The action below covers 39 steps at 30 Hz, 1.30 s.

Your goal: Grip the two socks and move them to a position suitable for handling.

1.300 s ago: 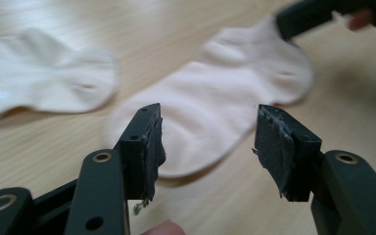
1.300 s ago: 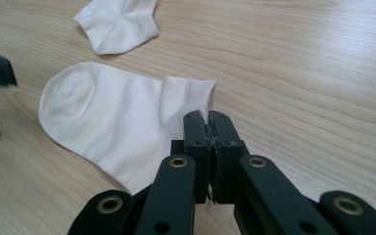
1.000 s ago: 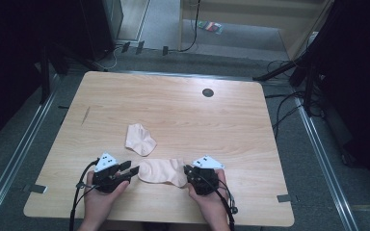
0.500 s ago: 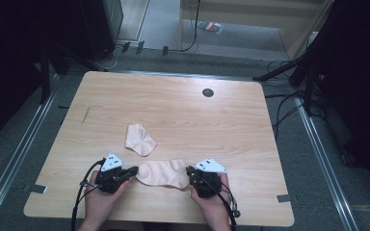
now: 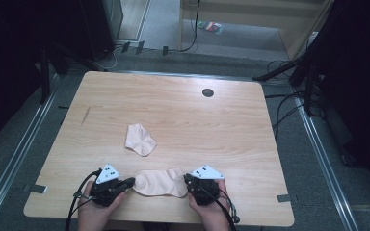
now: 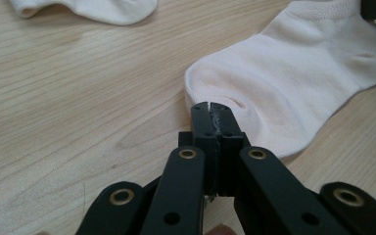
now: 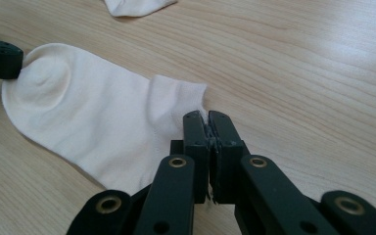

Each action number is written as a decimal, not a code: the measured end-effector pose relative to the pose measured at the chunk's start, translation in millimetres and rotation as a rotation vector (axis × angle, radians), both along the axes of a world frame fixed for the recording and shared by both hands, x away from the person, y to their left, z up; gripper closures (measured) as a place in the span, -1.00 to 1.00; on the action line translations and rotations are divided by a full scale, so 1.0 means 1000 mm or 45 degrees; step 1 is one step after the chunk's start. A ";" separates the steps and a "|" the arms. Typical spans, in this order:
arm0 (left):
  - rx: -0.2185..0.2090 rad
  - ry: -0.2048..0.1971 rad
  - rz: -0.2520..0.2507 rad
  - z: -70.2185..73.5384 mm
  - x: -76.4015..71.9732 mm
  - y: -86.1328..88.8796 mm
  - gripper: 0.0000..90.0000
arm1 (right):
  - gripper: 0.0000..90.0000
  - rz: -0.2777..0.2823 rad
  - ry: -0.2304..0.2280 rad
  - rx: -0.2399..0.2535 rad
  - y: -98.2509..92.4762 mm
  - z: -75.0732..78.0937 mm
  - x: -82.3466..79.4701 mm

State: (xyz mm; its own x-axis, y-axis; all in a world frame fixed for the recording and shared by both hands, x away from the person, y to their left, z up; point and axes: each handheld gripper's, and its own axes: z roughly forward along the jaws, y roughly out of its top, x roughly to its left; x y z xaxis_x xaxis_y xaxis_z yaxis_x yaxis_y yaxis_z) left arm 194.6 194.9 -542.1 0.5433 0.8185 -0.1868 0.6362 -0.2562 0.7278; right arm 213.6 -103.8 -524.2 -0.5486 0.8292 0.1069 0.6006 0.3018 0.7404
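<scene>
Pale wooden tabletop (image 5: 231, 125): flat cream ankle sock (image 5: 160, 182) lies at lower centre, second crumpled cream sock (image 5: 140, 139) above it; left gripper (image 5: 125, 183) and right gripper (image 5: 189, 181), jaws closed, pinch its opposite ends; likely light, limp, best held by its edges.

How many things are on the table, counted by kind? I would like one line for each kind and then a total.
Socks: 2, the near sock between the grippers and the far sock beyond it.
Hand-held grippers: 2, the left hand-held gripper and the right hand-held gripper, each at one end of the near sock.
Total: 4
</scene>
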 end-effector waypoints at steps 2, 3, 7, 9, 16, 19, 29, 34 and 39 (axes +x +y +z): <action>-0.028 -0.029 -0.014 -0.001 0.000 0.000 0.85 | 0.66 -0.026 0.001 0.022 -0.003 0.000 0.001; -0.018 -0.042 0.013 -0.001 0.001 0.000 0.56 | 0.40 -0.035 -0.004 0.053 -0.005 0.001 0.003; -0.072 -0.062 0.079 -0.001 0.005 0.005 0.02 | -0.24 -0.080 -0.002 0.122 -0.011 0.004 0.008; -0.098 -0.079 0.100 -0.001 0.007 0.009 -0.02 | -0.17 -0.086 -0.030 0.116 -0.009 0.008 0.008; -0.112 -0.191 0.225 -0.001 0.019 0.040 -0.07 | -0.09 0.010 -0.082 0.087 0.036 0.025 0.017; -0.135 -0.241 0.312 -0.003 0.023 0.059 -0.11 | -0.07 0.045 -0.084 0.096 0.060 0.032 0.028; -0.189 -0.288 0.439 -0.008 0.027 0.074 -0.16 | -0.02 0.100 -0.043 -0.016 0.143 0.024 0.088; -0.188 -0.282 0.438 -0.009 0.028 0.072 -0.14 | -0.01 0.062 0.020 -0.074 0.168 0.006 0.119; -0.180 -0.271 0.433 -0.009 0.029 0.072 -0.12 | 0.00 0.017 0.044 -0.121 0.182 -0.006 0.139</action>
